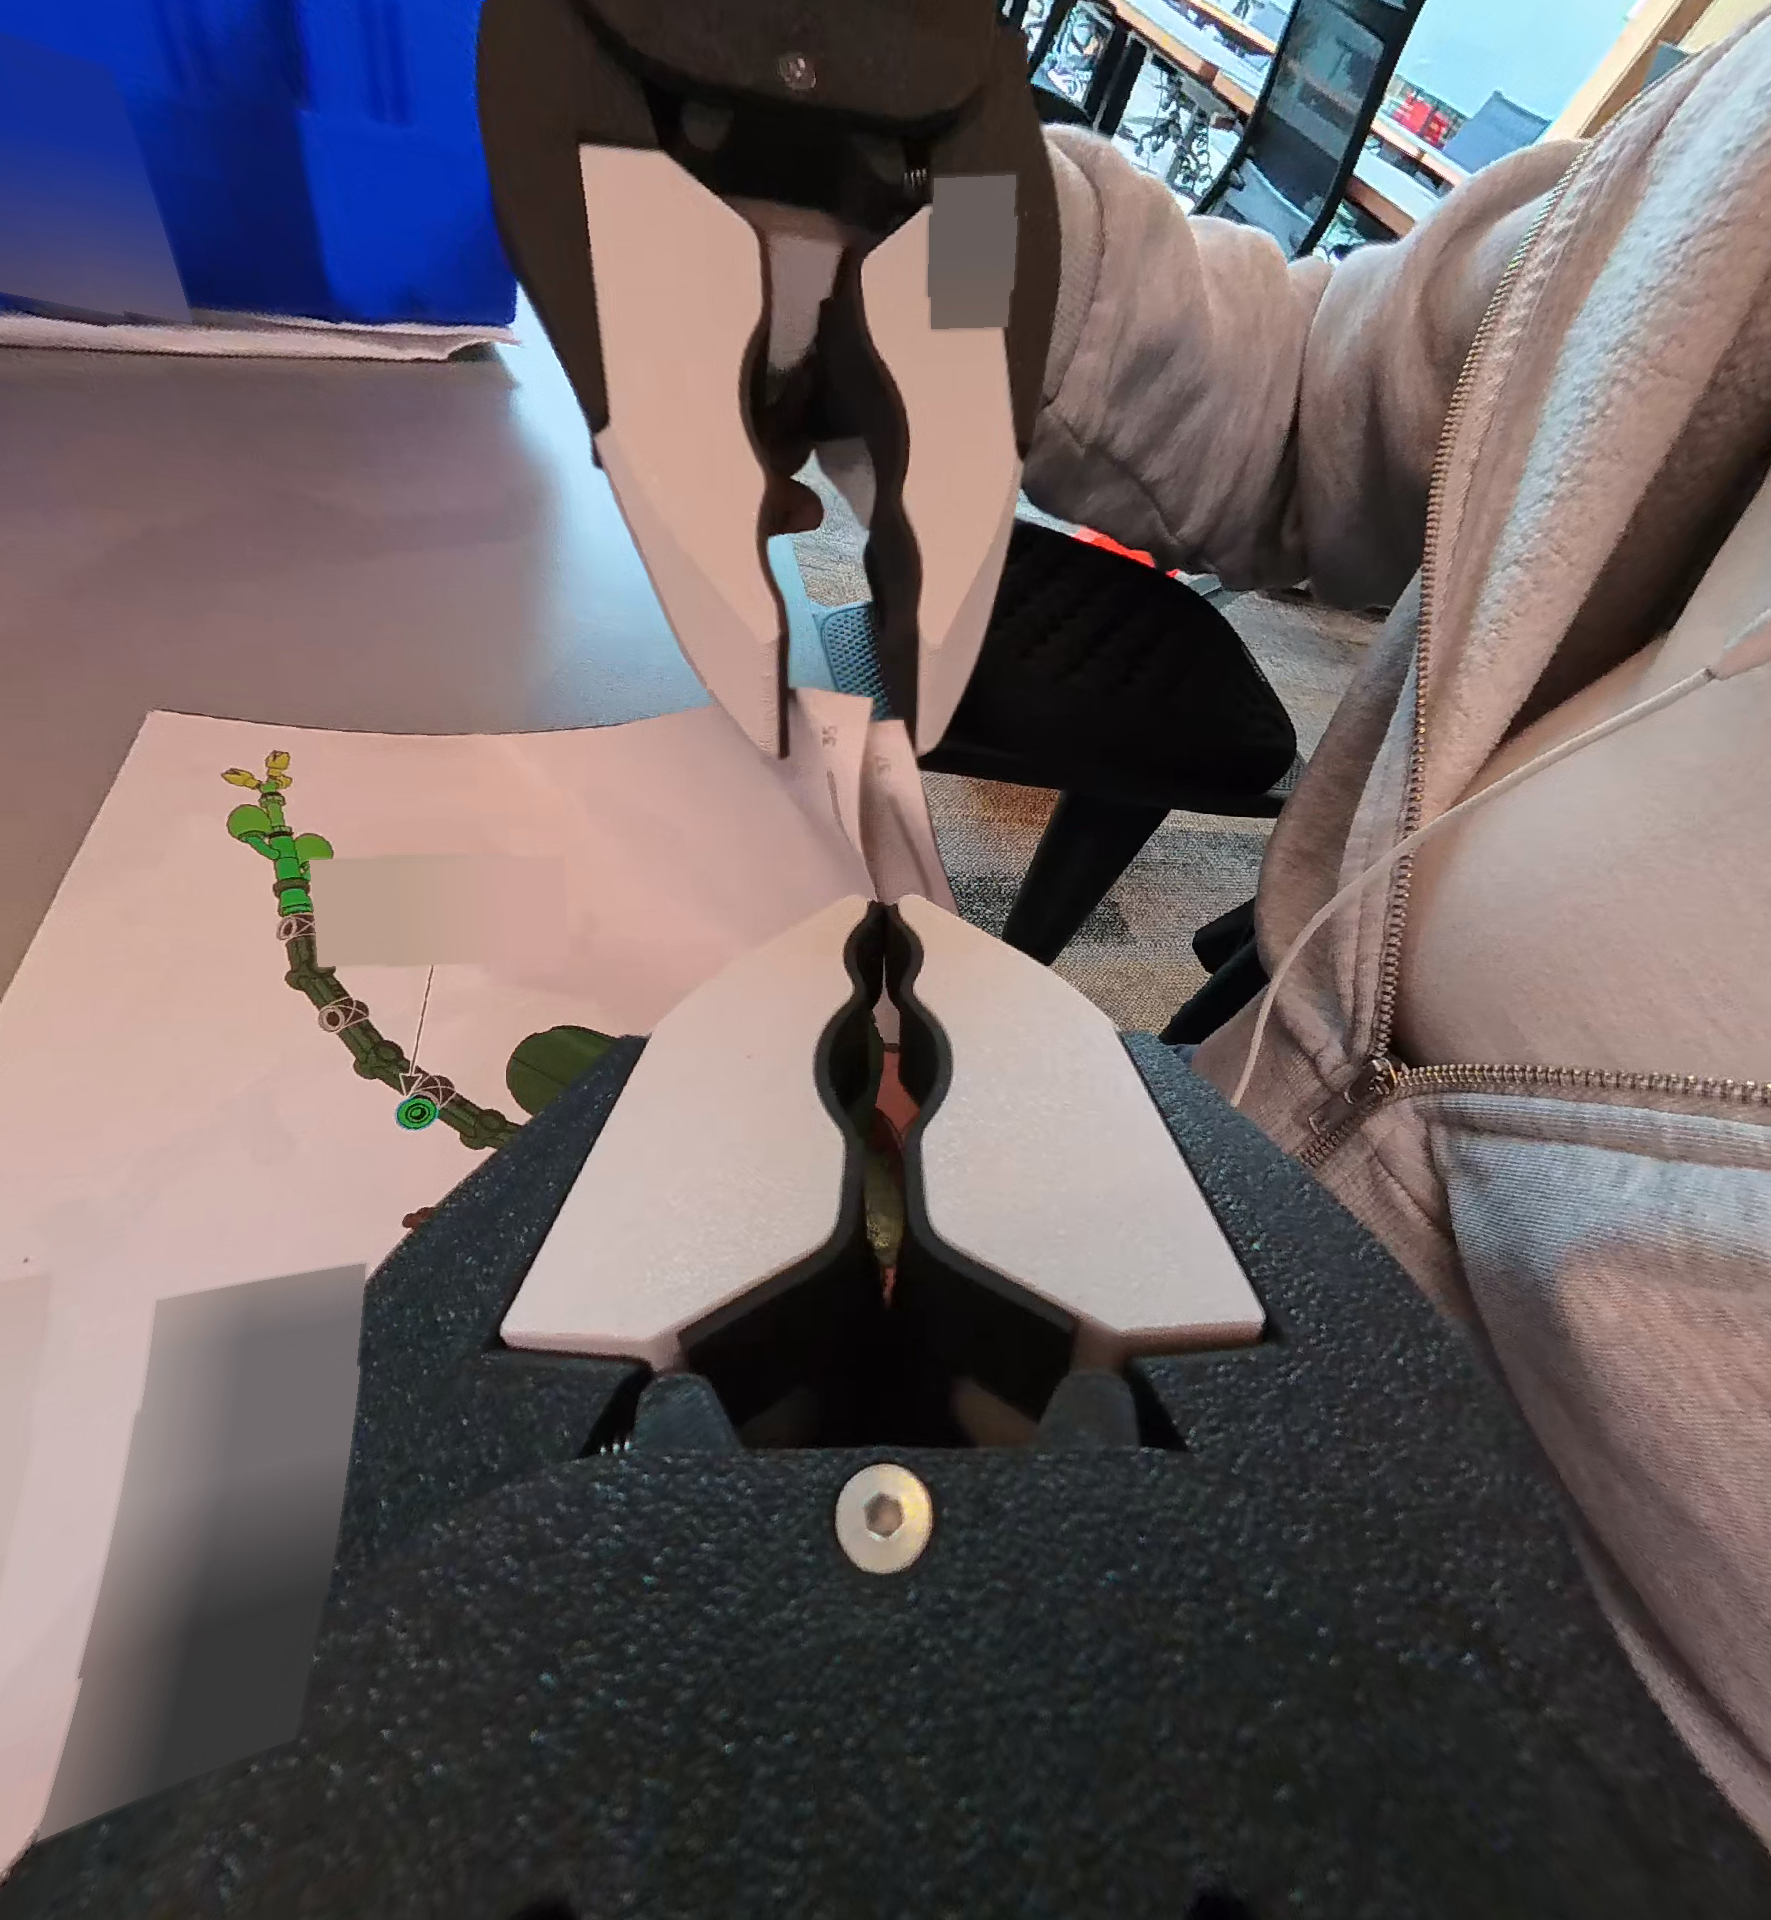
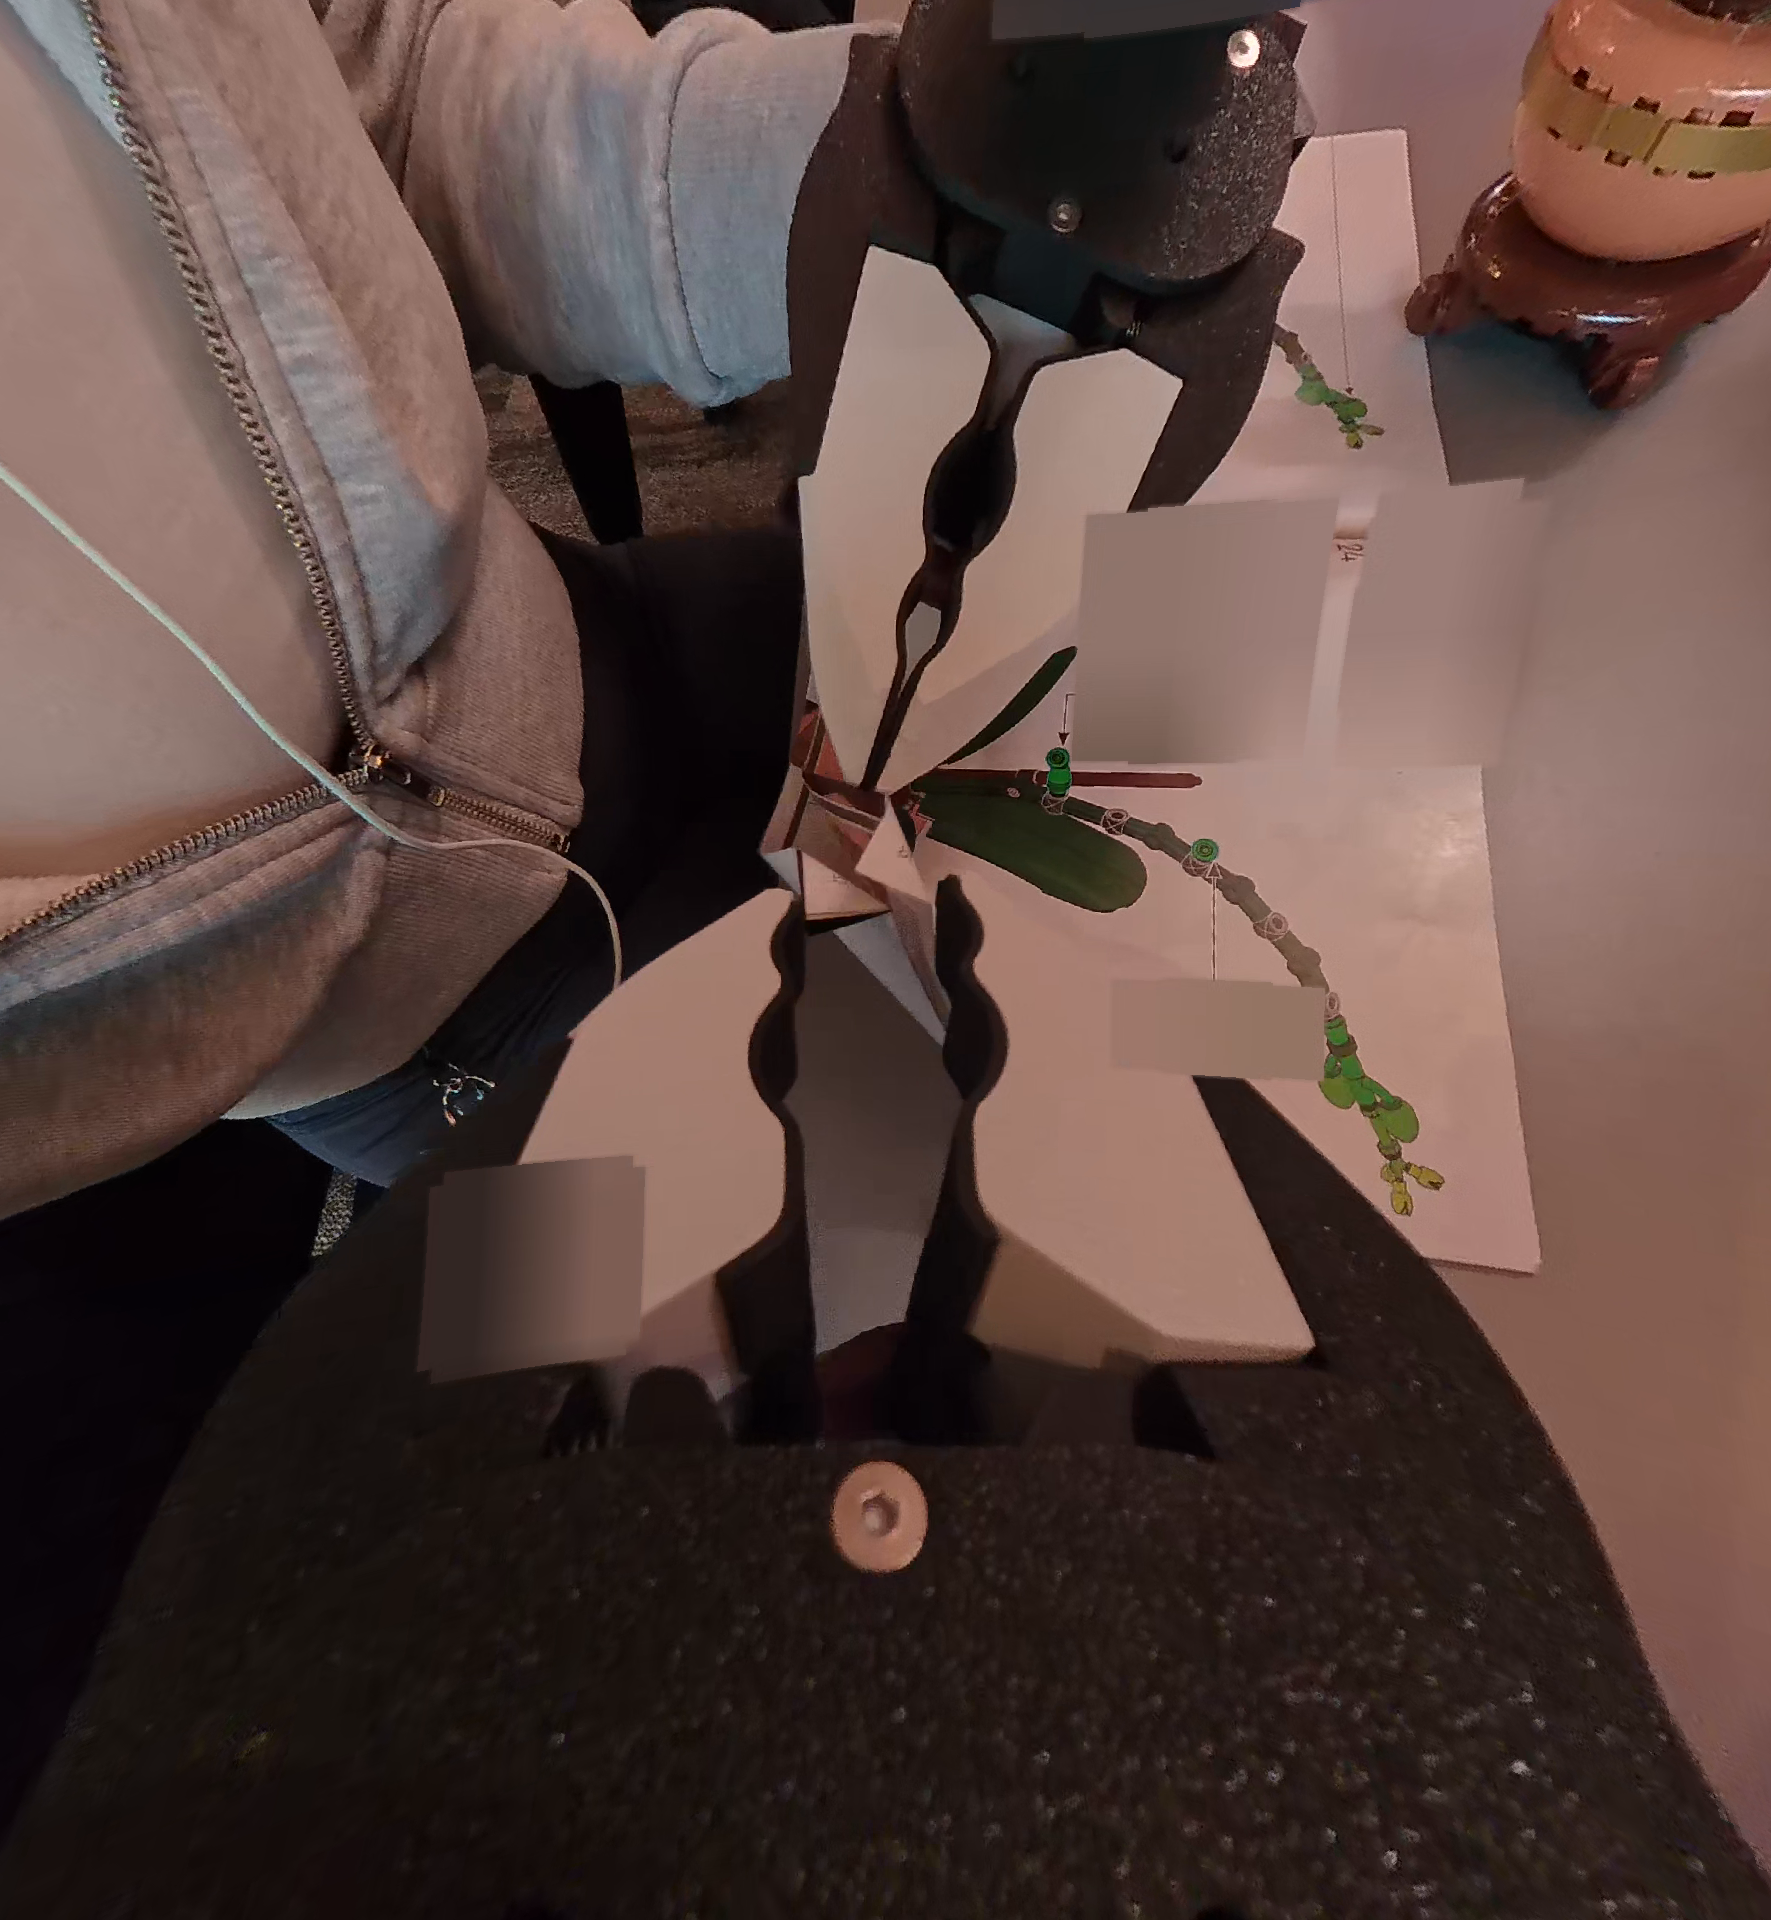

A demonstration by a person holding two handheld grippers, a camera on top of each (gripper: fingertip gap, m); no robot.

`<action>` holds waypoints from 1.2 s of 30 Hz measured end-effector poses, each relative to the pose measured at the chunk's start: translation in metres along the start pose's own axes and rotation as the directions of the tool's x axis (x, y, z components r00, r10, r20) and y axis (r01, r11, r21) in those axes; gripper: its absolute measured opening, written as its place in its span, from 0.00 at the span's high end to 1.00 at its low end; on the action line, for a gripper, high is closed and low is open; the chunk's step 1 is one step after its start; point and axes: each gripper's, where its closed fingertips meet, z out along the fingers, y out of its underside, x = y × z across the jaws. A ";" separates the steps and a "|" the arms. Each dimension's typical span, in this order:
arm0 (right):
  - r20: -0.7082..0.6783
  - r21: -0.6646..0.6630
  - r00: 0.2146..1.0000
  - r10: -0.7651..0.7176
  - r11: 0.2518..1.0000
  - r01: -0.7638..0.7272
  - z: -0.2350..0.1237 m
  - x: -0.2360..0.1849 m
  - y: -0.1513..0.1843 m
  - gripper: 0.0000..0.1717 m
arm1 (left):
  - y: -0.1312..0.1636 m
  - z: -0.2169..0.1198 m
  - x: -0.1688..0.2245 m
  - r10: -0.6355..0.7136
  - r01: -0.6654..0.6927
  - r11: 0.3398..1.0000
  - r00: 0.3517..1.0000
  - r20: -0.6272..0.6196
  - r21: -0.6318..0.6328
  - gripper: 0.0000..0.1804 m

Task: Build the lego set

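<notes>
An open instruction booklet [image 1: 548, 831] with a printed green plant stem lies on the grey table [image 1: 237, 520]; it also shows in the right wrist view [image 2: 1380, 883]. My left gripper [image 1: 883, 914] is shut on the lifted corner of the booklet's pages at the table's near edge. The right wrist view shows it from above [image 2: 876, 792], pinching the bent pages [image 2: 860, 862]. My right gripper [image 2: 868, 899] is open, its fingers either side of the raised page corner without pressing on it. It points down at the pages in the left wrist view [image 1: 845, 727].
A pink model vase with a gold band on a brown stand [image 2: 1639, 156] stands at the far side of the booklet. A blue bin [image 1: 237, 135] is at the table's back. A person in a grey hoodie [image 1: 1483, 623] and a black chair [image 1: 1120, 675] are close by. The grippers' ends are close to 4 cm from one another.
</notes>
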 end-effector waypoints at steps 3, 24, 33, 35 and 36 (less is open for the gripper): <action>-0.029 0.001 1.000 0.005 1.000 -0.005 -0.003 0.000 0.000 0.82 | 0.000 0.000 -0.001 -0.001 0.001 1.000 1.000 0.004 -0.003 1.00; -0.230 -0.093 0.943 -0.239 0.970 0.223 -0.006 0.023 -0.016 1.00 | -0.013 -0.009 -0.007 0.039 -0.037 0.999 0.960 0.277 -0.011 0.68; -0.530 -0.113 0.797 -0.288 0.956 0.270 -0.019 0.037 -0.058 0.88 | -0.039 -0.049 -0.011 0.027 -0.146 0.979 0.781 0.623 0.141 1.00; -0.552 -0.080 0.813 -0.184 0.983 0.168 -0.013 0.037 -0.049 0.91 | -0.043 -0.085 -0.011 -0.035 -0.156 0.966 0.711 0.703 0.206 1.00; -0.488 -0.105 0.864 -0.125 0.991 0.084 0.001 0.030 -0.034 0.91 | -0.042 -0.104 -0.011 -0.058 -0.162 0.962 0.667 0.742 0.222 1.00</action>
